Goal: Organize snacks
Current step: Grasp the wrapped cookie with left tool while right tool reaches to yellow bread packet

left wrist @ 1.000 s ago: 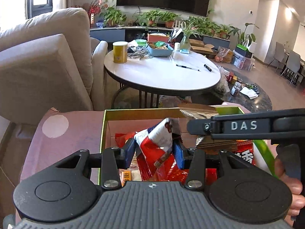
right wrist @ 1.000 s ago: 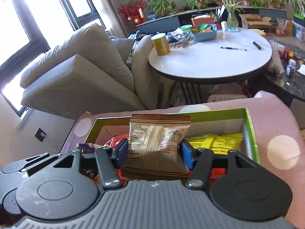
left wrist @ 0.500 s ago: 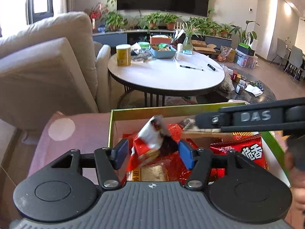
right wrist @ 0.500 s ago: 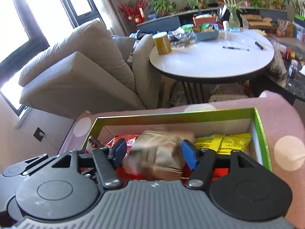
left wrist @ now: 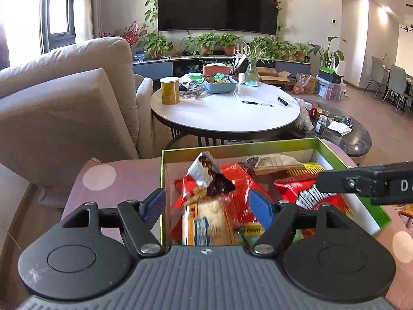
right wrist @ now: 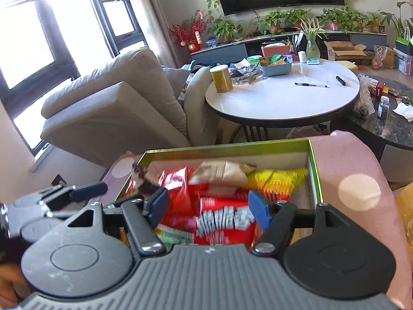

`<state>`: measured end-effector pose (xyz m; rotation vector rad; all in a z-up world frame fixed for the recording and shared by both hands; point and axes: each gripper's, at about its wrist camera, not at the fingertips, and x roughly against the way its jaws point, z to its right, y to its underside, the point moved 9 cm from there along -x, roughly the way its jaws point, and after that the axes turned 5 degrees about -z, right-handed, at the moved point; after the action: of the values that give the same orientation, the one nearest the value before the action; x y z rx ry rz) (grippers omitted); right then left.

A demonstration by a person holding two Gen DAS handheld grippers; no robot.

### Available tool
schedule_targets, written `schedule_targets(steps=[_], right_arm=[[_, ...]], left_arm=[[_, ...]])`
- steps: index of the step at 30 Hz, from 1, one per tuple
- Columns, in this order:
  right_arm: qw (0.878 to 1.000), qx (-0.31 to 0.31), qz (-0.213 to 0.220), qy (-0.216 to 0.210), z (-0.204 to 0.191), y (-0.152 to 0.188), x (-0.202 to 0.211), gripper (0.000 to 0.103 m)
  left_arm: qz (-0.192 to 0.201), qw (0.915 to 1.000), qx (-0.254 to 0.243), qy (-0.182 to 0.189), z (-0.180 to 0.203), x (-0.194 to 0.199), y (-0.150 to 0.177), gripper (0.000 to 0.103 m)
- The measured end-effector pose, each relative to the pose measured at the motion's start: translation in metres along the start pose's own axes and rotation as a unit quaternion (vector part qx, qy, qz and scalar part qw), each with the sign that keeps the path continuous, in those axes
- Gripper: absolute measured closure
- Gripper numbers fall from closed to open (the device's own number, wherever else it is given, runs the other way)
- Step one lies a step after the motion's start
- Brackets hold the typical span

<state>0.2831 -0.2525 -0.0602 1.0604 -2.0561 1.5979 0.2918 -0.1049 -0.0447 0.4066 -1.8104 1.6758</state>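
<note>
Snacks in the green box, both grippers empty

Snack packets lie piled inside the green box, which sits on a pink cushion. The left gripper is opening its jaws; the red and white packet stands between them, but the pads do not press it. The right gripper has wide jaws with nothing held. The beige packet rests on the red packets, beside a yellow one.

Snack packets in box on cushion; round table behind, sofa left.
</note>
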Motion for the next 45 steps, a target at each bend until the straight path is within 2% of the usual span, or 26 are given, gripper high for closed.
schedule_targets(steps=[7,13,15,17,21,25,27,30,33,36,38,39,41,45], right_arm=[[1.0,0.011,0.006,0.02,0.009,0.016,0.017,0.011],[1.0,0.005,-0.003,-0.009,0.006,0.029,0.034,0.011],[1.0,0.009,-0.001,-0.014,0.003,0.034,0.041,0.011],[1.0,0.008,0.001,-0.016,0.003,0.039,0.048,0.011],[1.0,0.005,0.002,-0.022,0.001,0.046,0.061,0.011],[1.0,0.009,0.005,-0.024,0.0,0.054,0.073,0.011],[1.0,0.01,0.005,-0.02,0.001,0.058,0.077,0.011],[1.0,0.015,-0.001,-0.014,0.003,0.066,0.081,0.011],[1.0,0.014,-0.003,-0.017,0.004,0.072,0.085,0.011],[1.0,0.01,-0.004,-0.015,0.006,0.075,0.086,0.011],[1.0,0.01,-0.008,-0.016,0.006,0.078,0.084,0.011],[1.0,0.009,-0.01,-0.016,0.007,0.079,0.082,0.011],[1.0,0.009,-0.014,-0.014,0.008,0.082,0.079,0.011],[1.0,0.003,-0.028,-0.012,0.014,0.091,0.071,0.011]], left_arm=[[0.012,0.9998,0.003,0.013,0.008,0.038,0.017,0.034],[-0.004,0.9996,-0.02,0.021,0.029,0.057,0.056,0.034],[-0.012,0.9991,-0.023,0.034,0.038,0.063,0.069,0.034],[-0.025,0.9972,-0.035,0.061,0.053,0.071,0.084,0.034],[-0.072,0.984,-0.081,0.142,0.094,0.082,0.123,0.034],[-0.1,0.9645,-0.133,0.205,0.136,0.096,0.163,0.034],[-0.099,0.9575,-0.153,0.223,0.15,0.103,0.174,0.034],[-0.09,0.952,-0.17,0.238,0.161,0.112,0.176,0.034],[-0.101,0.9422,-0.188,0.258,0.172,0.115,0.182,0.032],[-0.111,0.9369,-0.21,0.257,0.182,0.111,0.188,0.033],[-0.12,0.9376,-0.218,0.243,0.186,0.106,0.194,0.039],[-0.125,0.9386,-0.219,0.235,0.184,0.105,0.197,0.05],[-0.121,0.9418,-0.215,0.228,0.182,0.102,0.197,0.063],[-0.12,0.9518,-0.197,0.202,0.169,0.101,0.192,0.067]])
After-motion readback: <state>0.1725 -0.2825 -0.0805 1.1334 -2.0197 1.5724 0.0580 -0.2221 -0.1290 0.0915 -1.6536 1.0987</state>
